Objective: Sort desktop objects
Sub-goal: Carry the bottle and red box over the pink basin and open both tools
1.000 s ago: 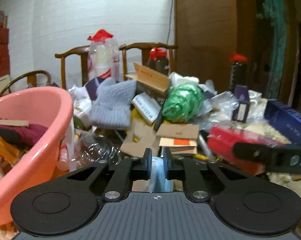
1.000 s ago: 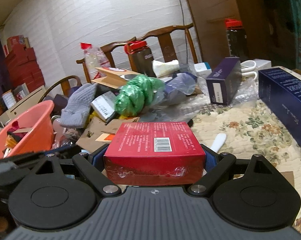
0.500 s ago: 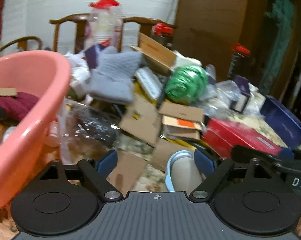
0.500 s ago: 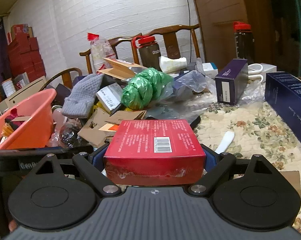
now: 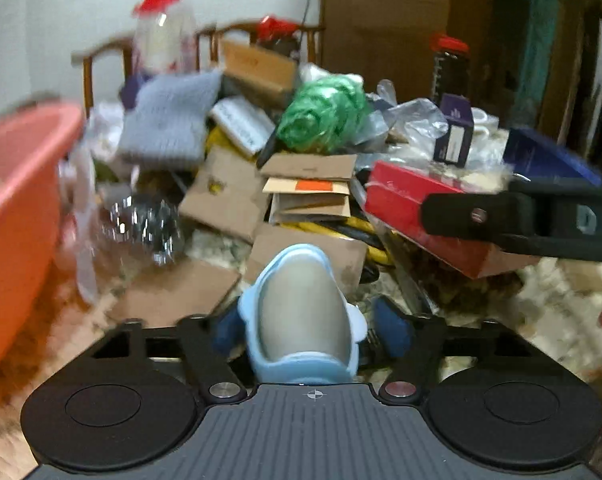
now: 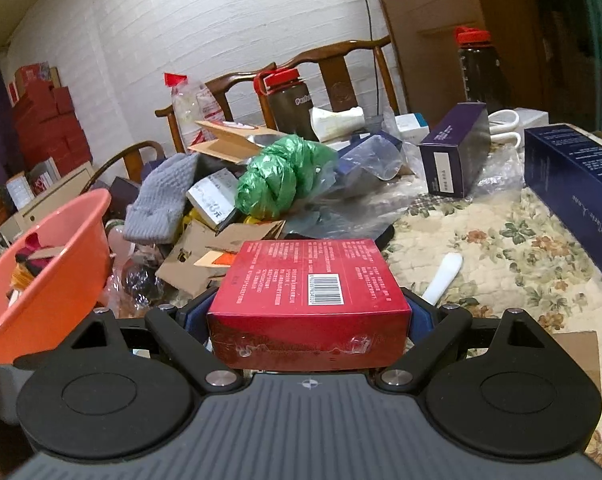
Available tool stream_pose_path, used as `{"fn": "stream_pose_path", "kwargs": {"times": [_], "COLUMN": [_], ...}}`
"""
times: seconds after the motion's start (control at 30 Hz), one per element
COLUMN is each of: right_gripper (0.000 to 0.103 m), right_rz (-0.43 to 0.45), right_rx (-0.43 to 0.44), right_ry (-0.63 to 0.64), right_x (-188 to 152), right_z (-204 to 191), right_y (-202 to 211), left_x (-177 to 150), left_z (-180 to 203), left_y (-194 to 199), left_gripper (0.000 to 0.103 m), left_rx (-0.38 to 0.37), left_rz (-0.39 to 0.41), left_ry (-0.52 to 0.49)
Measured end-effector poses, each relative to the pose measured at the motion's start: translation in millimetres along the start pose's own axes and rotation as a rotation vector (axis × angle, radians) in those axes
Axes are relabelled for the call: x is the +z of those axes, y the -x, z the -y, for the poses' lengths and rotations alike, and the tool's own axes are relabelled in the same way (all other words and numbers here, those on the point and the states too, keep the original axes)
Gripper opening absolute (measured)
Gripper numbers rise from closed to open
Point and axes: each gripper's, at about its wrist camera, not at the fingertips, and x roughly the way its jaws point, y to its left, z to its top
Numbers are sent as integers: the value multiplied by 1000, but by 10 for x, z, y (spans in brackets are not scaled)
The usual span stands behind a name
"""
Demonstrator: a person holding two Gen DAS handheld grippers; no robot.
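In the right gripper (image 6: 307,312), clamped firmly between both blue pads: a red box (image 6: 309,292). Flat and rectangular, glossy, wrapped in thin clear film, wrinkled at the near edge. On top, a white barcode label and rows of small pale print, too small to read. Held above the flowered tablecloth (image 6: 501,248), at the near edge of the clutter.

Between the fingers of the left gripper (image 5: 307,328): a slipper (image 5: 301,308), lying on flat brown cardboard (image 5: 229,192). Soft light-blue rim, felt-like, around a smooth grey-beige insole; rounded toe pointing away. Jaws just closing in on it, half shut, the pads beside its sides but not clearly pressing, so no real grasp to see. Picture blurred here.

To the right in the left view, the same red box in the black arm of the other gripper, with the white letters "DA" on that arm.

At the left, a pink plastic basin (image 6: 61,264), smooth and round, with some cloth and paper inside. Behind the cardboard, a grey knitted hat (image 6: 161,200), ribbed, and a crumpled green plastic bag (image 6: 281,176), shiny. Further right, a purple carton (image 6: 457,152) with a white label, unreadable, and a long navy box (image 6: 573,196) with pale cursive writing along its side, not clear enough to spell.
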Motion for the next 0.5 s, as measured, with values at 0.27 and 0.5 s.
{"fn": "stream_pose_path", "kwargs": {"times": [0.27,0.5], "right_gripper": [92,92], "right_rz": [-2,-12], "right_rx": [-10,29], "right_ry": [24,22], "right_x": [-18,-42], "right_z": [-32,-93], "right_y": [-13,-3], "left_x": [72,118], "left_z": [-338,-302], "left_y": [-5,54], "left_gripper": [56,56], "left_rx": [-46,-65], "left_rz": [0,33], "left_ry": [145,138]}}
